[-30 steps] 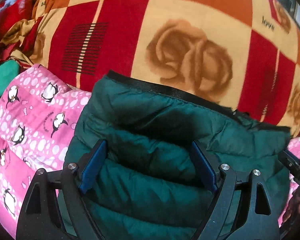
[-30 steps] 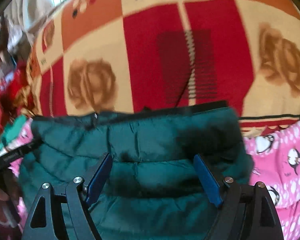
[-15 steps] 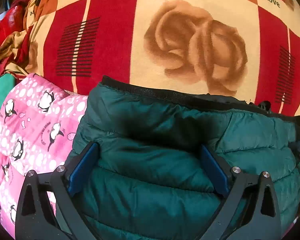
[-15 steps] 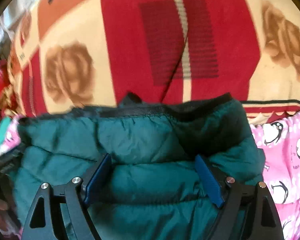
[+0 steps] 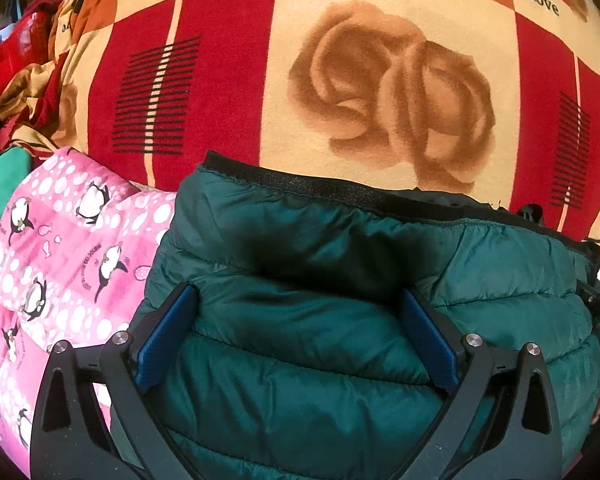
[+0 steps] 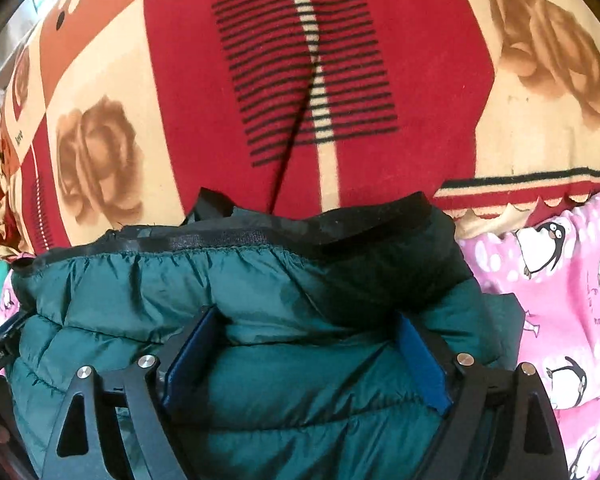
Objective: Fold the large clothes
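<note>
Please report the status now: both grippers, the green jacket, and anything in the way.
Left gripper open, right gripper just opened wider; fingers straddle puffy fabric. Green jacket lies bunched on rose blanket. Pink penguin garment alongside.

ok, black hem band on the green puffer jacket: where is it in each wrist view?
Left wrist: black hem band crosses mid-frame, slanting down to the right, above the jaws.
Right wrist: band crosses mid-frame, rising to the right.
Shared landmark: the black-striped red square on the blanket.

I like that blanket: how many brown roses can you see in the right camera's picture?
2 clearly: one rose at the left of the blanket, one rose at the upper right. The green jacket may hide others.
</note>
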